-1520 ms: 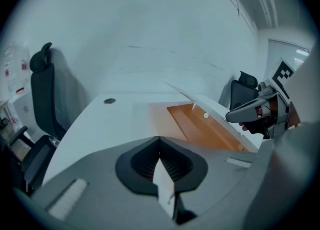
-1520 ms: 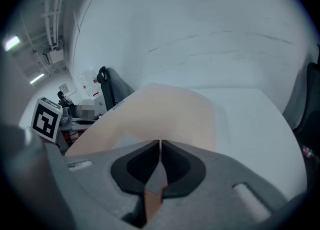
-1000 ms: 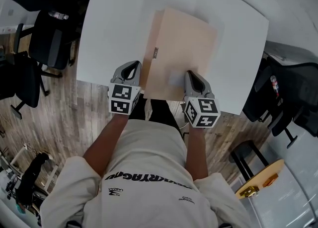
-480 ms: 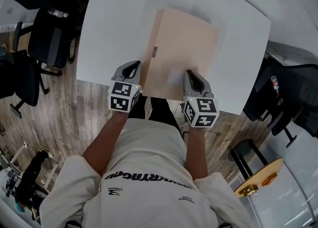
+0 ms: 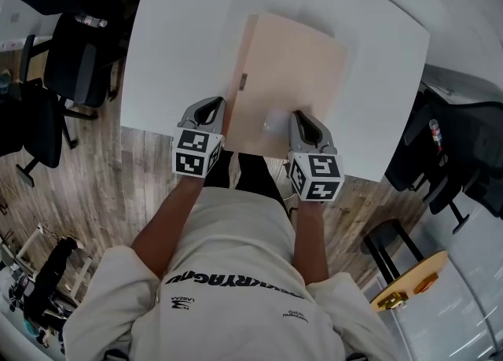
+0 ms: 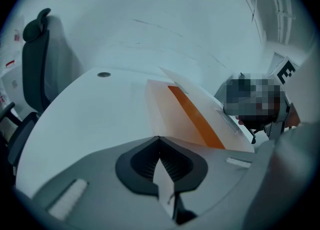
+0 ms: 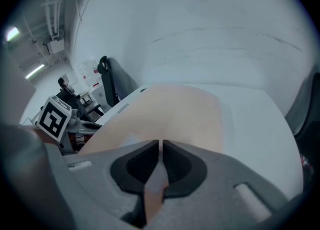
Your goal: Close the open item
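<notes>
A flat beige folder lies on the white table, its near edge at the table's front edge, in front of the person. From the left gripper view its top cover sits a little raised along that side, with an orange band showing underneath (what is inside cannot be made out). The left gripper rests just beside the folder's near left corner, its jaws pressed together with nothing between them. The right gripper sits on the folder's near edge, its jaws also drawn together to a thin slit and clamping nothing. A black office chair stands off the table's left side.
</notes>
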